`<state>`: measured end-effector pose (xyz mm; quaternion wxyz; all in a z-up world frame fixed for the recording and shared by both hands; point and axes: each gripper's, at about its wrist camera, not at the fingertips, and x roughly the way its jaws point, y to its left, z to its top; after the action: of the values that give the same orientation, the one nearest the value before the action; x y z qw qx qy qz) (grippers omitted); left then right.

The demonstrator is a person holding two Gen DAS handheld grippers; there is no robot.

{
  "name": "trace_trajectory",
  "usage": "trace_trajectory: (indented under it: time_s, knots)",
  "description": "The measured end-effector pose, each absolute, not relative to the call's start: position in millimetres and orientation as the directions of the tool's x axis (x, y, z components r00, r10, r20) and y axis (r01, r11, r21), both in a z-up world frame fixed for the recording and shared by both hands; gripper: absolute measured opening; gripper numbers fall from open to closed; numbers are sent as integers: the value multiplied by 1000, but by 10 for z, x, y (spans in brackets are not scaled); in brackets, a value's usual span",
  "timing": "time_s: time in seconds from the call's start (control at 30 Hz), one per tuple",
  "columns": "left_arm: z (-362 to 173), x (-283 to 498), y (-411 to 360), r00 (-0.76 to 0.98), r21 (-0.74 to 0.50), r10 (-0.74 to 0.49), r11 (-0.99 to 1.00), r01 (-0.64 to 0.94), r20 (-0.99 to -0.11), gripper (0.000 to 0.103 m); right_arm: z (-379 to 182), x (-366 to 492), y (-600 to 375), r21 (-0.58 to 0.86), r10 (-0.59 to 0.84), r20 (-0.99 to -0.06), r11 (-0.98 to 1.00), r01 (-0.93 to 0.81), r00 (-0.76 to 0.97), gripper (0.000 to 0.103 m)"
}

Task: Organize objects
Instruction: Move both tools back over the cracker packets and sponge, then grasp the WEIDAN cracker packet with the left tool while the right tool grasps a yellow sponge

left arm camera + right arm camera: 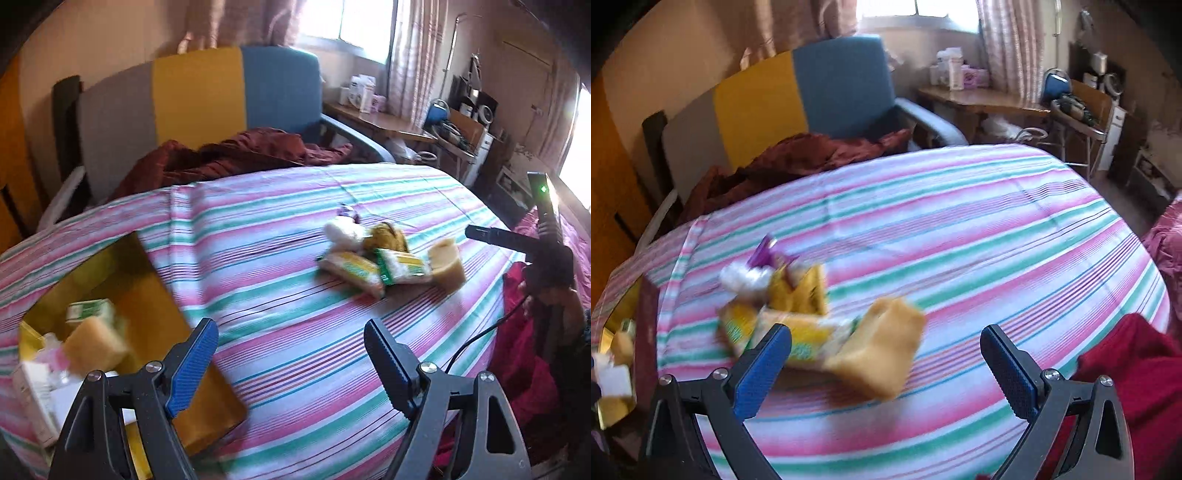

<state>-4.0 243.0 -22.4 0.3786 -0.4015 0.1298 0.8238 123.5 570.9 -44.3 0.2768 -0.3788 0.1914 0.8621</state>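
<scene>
step: between picks | left gripper (pixel 291 354) agape, empty; right gripper (pixel 886 358) agape, empty | next: close on tan spongy block (pixel 882 347) just ahead, between its fingers

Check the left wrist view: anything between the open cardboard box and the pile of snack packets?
Nothing. Only bare pink-and-green striped bedsheet lies between the open cardboard box and the pile of snack packets, seen in the left wrist view.

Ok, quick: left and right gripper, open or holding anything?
Left gripper: open, holding nothing.
Right gripper: open, holding nothing.
</scene>
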Motion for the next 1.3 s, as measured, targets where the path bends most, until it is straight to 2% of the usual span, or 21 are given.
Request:
trace_trajectory:
  time_s: [0.3,0.53,0.87,1.0,1.17,1.3]
  knots:
    - [-648,-342,3146,-262,-158,442,-712,-684,-858,83,-640,1346,6010,207,307,-765,-716,-667,-567,103]
    - [-955,-596,3602,-176,-248,438,-748,-616,-881,82,-568,1320,5923,227,275,-753,-745,-627,-598,103]
    - [-1204,-864,3926,-142,-301,425,-804,-512,-894,82,-576,1277,5846,252,233,-754,-760,-599,-614,103]
    - [-1273,-911,4069,-169,-261,394,-818,-513,-904,82,-570,1258,5825,249,230,-753,-768,-590,-617,103]
    - [-1317,-801,4241,-222,-117,311,-783,-610,-924,82,-601,1253,5831,249,223,-758,-769,-589,-613,103]
    - [-1332,-696,4158,-236,-63,288,-746,-663,-928,82,-588,1257,5825,244,227,-758,-772,-587,-612,103]
